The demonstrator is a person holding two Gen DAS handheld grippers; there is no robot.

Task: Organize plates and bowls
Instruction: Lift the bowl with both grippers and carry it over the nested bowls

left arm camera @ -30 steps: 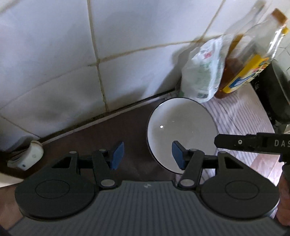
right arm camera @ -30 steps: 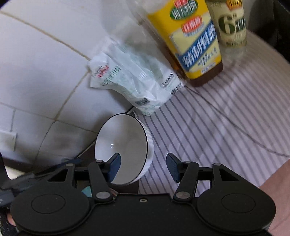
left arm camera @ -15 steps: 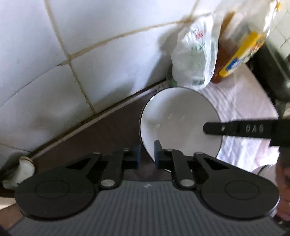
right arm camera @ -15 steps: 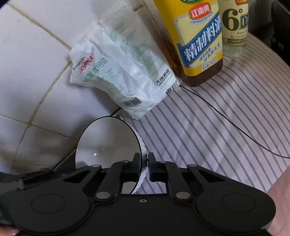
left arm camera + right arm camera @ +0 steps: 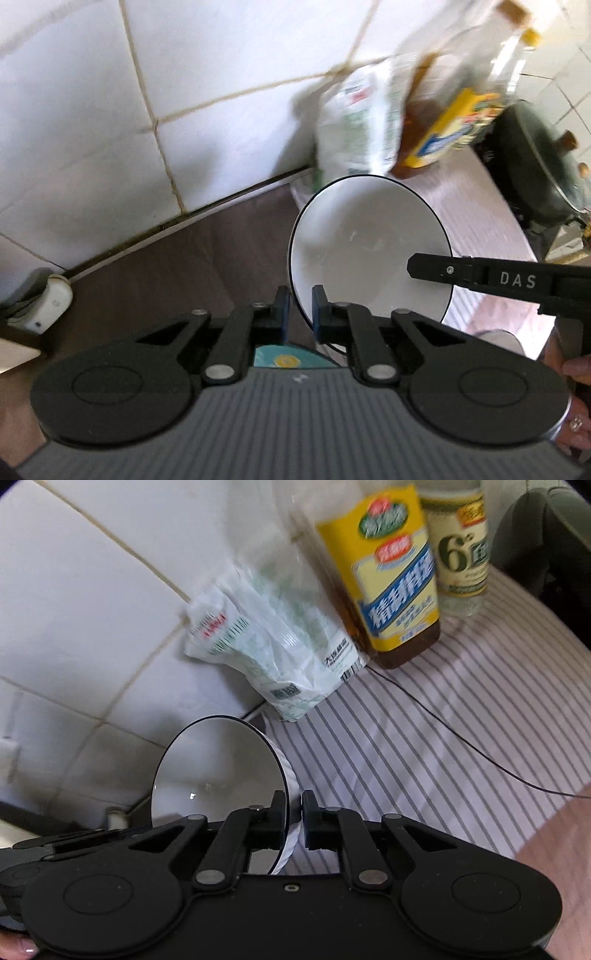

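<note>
Between the two grippers, a white bowl [image 5: 369,247] with a thin dark rim line and a fluted outer wall is pinched at opposite points of its rim, above the edge where a dark counter [image 5: 177,266] meets a striped cloth [image 5: 424,746]; whether its foot touches anything below cannot be told. Left gripper [image 5: 298,314]: jaws pressed onto the near rim, one pad inside the wall and one outside. Right gripper [image 5: 293,814]: jaws likewise clamped across the rim on the far side, its arm seen reaching in over the bowl in the left wrist view. Judged from its glaze and wall, the bowl is stiff, moderately heavy, smooth enough to slip, and liable to chip or break if dropped; the rim, taken at two opposed points, is the sensible hold, and it should be kept level. Close behind it, against the tiled wall [image 5: 110,110], leans a white printed bag [image 5: 280,657]. Beside the bag stand a yellow-labelled bottle [image 5: 391,583] and a paler bottle [image 5: 461,554]. Farther right sits a dark pot [image 5: 539,173].
</note>
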